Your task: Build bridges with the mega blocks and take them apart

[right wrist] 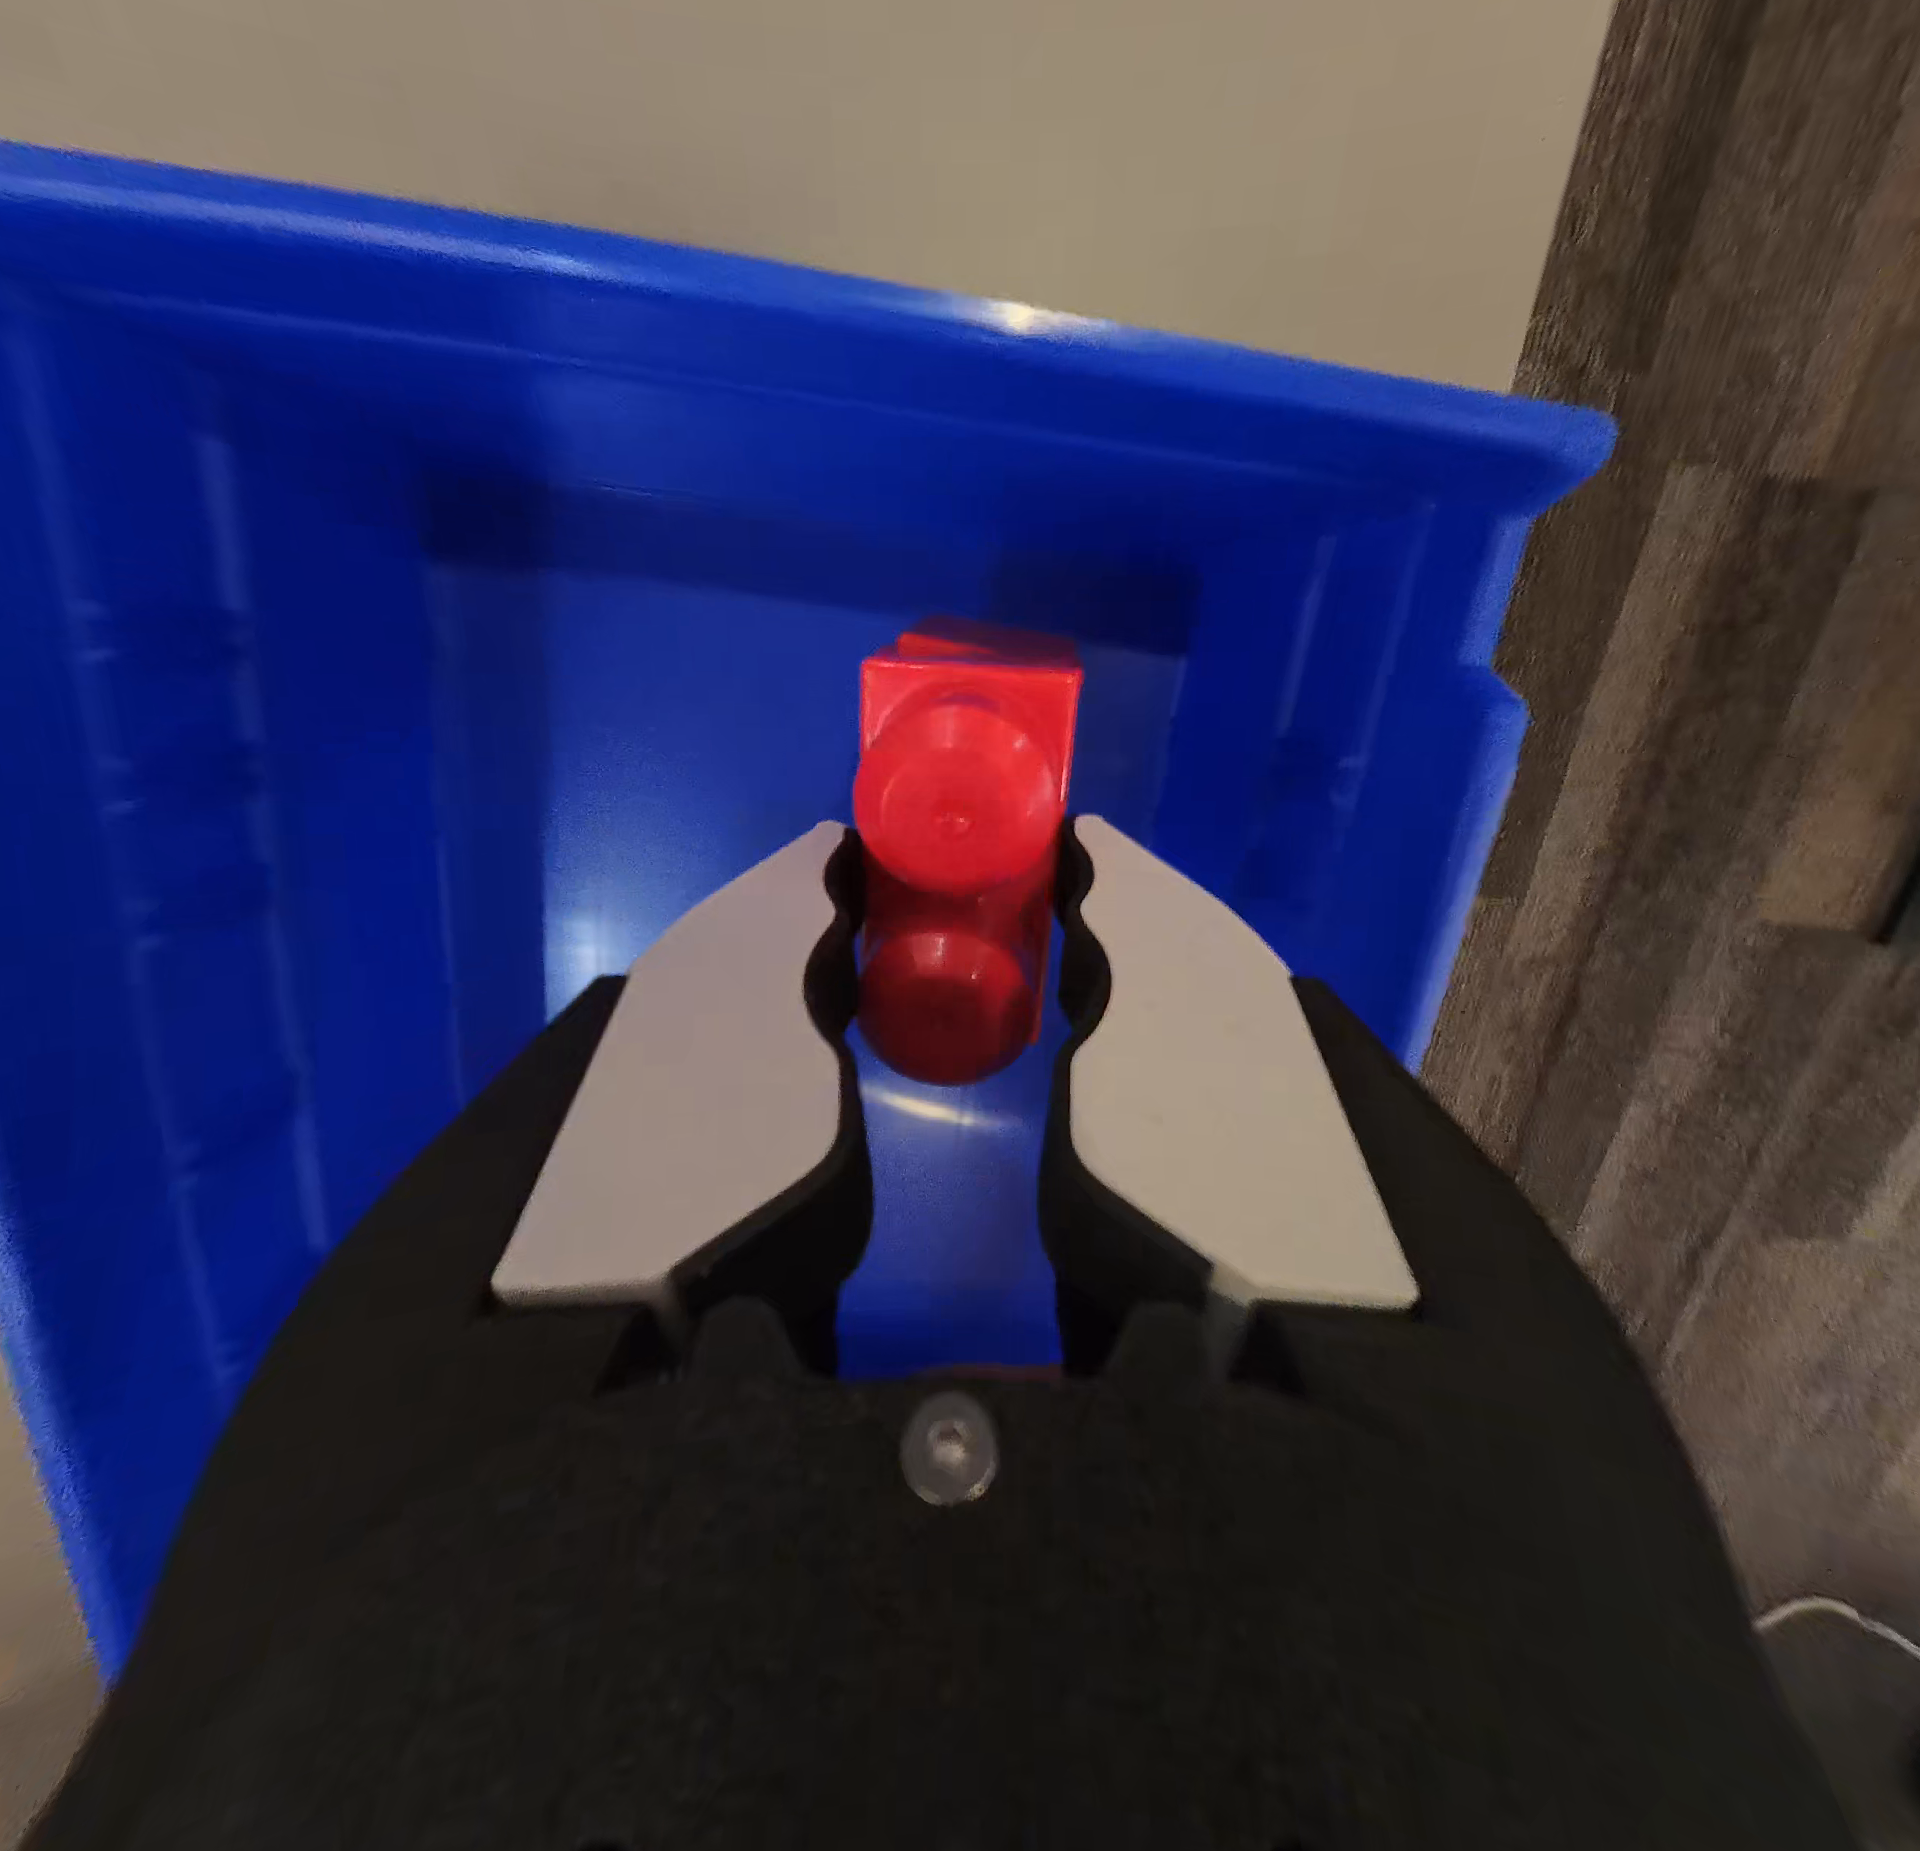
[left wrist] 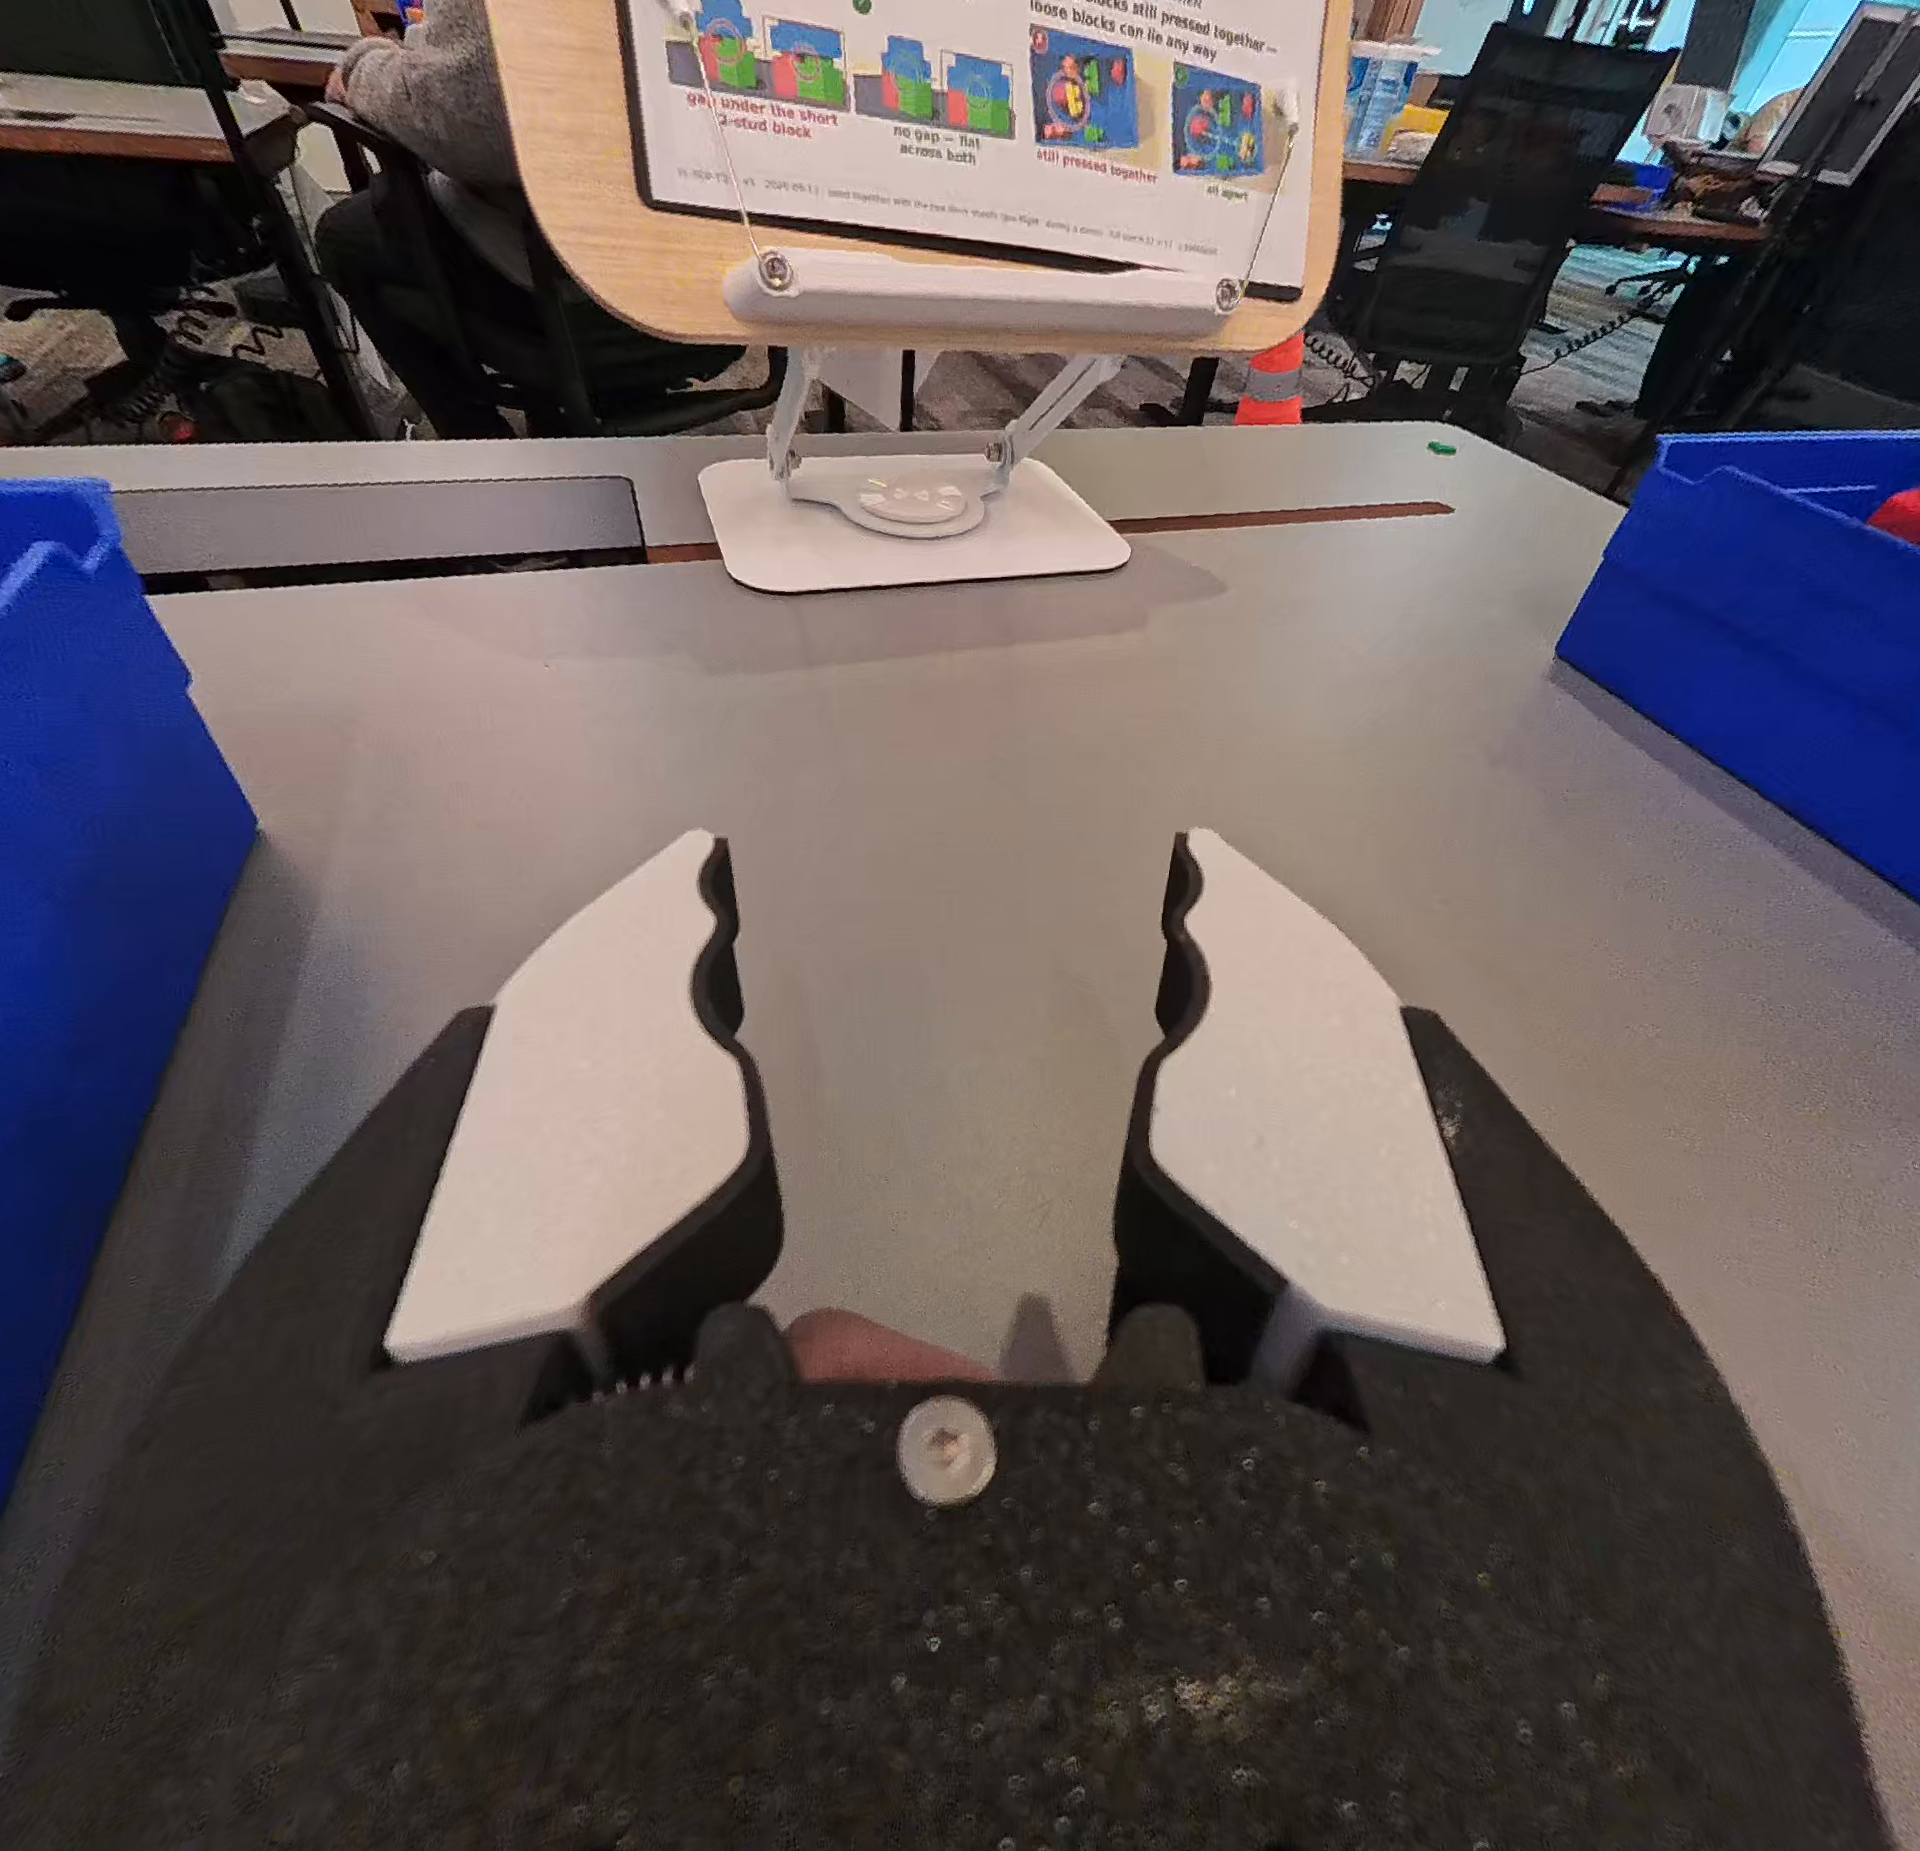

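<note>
Right hand-held gripper (right wrist: 954,902) clamps red two-stud block (right wrist: 961,814) over blue bin (right wrist: 727,430); left hand-held gripper (left wrist: 948,928) open, empty. Pickup step; next, carry to tabletop (left wrist: 935,721).

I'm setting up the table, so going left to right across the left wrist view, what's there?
Blue bin → open left gripper over the bare table, stand behind it → second blue bin.
</note>
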`<state>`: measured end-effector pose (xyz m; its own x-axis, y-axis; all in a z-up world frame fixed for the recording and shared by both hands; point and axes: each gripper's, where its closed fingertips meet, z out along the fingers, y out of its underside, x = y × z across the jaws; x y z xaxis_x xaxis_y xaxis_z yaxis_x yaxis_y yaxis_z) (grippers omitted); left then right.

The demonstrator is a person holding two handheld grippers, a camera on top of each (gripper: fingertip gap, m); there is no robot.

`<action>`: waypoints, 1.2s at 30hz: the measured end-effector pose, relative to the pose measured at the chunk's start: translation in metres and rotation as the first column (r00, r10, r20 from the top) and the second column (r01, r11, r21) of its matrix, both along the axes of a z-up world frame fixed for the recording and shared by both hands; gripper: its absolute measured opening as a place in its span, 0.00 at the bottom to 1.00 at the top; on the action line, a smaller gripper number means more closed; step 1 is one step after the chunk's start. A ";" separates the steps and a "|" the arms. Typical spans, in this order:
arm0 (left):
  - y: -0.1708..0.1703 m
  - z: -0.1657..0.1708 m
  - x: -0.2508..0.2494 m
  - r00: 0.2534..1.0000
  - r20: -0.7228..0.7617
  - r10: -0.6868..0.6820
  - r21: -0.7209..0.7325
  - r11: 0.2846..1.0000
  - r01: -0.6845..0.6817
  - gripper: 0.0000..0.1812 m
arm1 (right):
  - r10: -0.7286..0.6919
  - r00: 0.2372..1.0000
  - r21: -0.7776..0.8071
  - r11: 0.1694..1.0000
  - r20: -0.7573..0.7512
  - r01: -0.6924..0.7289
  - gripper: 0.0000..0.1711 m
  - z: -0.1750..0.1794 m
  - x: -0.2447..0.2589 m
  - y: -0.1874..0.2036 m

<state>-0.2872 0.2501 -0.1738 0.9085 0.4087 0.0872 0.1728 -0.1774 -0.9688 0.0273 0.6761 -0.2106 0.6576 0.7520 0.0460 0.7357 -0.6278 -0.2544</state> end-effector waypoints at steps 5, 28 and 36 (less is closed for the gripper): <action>0.001 -0.004 -0.001 1.000 0.015 -0.010 -0.004 1.000 0.010 0.43 | -0.036 0.996 -0.024 0.999 0.076 0.038 0.21 -0.017 0.008 0.010; 0.002 0.004 -0.001 0.999 -0.030 -0.038 0.021 0.999 0.039 0.47 | 0.407 0.852 0.786 0.618 -0.330 0.010 0.44 0.223 -0.051 -0.087; -0.002 0.023 0.006 0.990 -0.143 -0.017 0.072 0.997 0.027 0.47 | 0.608 0.557 0.804 0.558 -0.565 0.206 0.42 0.166 -0.107 -0.257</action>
